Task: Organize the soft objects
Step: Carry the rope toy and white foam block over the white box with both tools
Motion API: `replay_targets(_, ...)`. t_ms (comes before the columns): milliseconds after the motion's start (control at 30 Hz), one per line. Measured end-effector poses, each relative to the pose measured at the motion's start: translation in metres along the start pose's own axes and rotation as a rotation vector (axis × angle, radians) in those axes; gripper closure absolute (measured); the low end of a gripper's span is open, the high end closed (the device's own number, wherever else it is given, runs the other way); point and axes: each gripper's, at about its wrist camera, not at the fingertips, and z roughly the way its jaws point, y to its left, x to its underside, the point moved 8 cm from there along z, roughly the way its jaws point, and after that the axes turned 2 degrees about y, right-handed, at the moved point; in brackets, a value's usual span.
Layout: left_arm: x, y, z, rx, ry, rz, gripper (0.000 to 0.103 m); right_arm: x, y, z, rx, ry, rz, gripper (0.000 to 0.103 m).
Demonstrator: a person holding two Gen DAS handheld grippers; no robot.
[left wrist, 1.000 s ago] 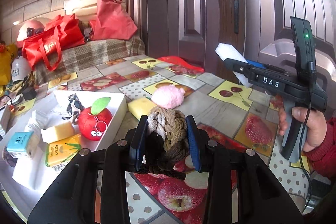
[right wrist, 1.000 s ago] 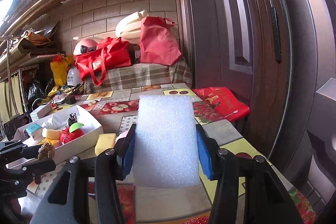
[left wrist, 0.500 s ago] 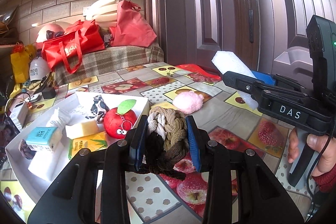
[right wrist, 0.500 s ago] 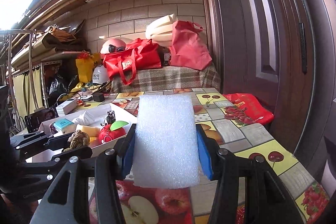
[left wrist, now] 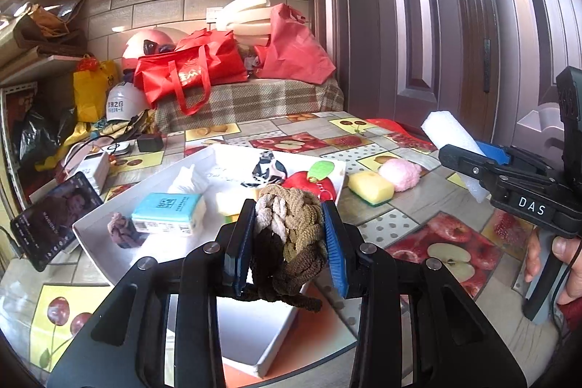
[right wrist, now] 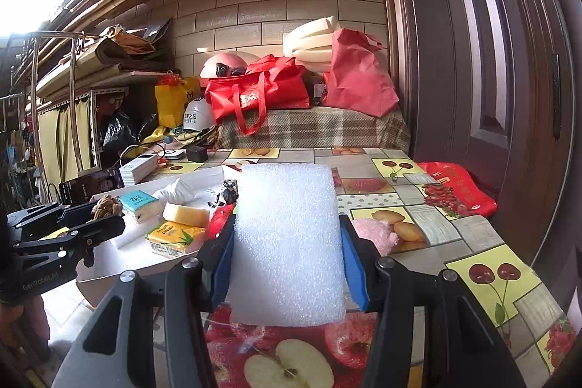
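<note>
Braided rope knot [left wrist: 291, 228] clamped in left gripper [left wrist: 289, 242] — over white tray [left wrist: 109, 228]

Brown and beige braided knot [left wrist: 291, 235] between blue pads [left wrist: 331, 242], white foam [right wrist: 287, 242], fruit-pattern tablecloth [right wrist: 483, 279] below

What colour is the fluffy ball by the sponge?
Pink; the fluffy ball shows best in the left wrist view.

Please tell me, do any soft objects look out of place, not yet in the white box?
Yes. A yellow sponge and a pink fluffy ball lie on the tablecloth just outside the white box, beside its right wall, while the other soft things are already inside.
</note>
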Motion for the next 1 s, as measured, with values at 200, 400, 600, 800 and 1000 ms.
replay_targets(200,0.004,0.05,-0.003,-0.097,-0.002,-0.066,0.068,0.003,0.017,0.018,-0.032,0.035,-0.003,0.051)
replay_targets(400,0.005,0.068,0.004,-0.147,0.009,-0.051,0.068,0.005,0.037,0.037,-0.058,0.065,-0.015,0.051)
replay_targets(600,0.003,0.078,0.019,-0.161,0.034,-0.033,0.068,0.002,0.057,0.05,-0.077,0.071,-0.06,0.051)
replay_targets(800,0.0,0.098,0.032,-0.194,0.048,-0.068,0.068,-0.001,0.067,0.067,-0.086,0.086,-0.076,0.051)
replay_targets(1000,-0.004,0.113,0.047,-0.218,0.06,-0.089,0.068,-0.006,0.074,0.087,-0.092,0.102,-0.069,0.05)
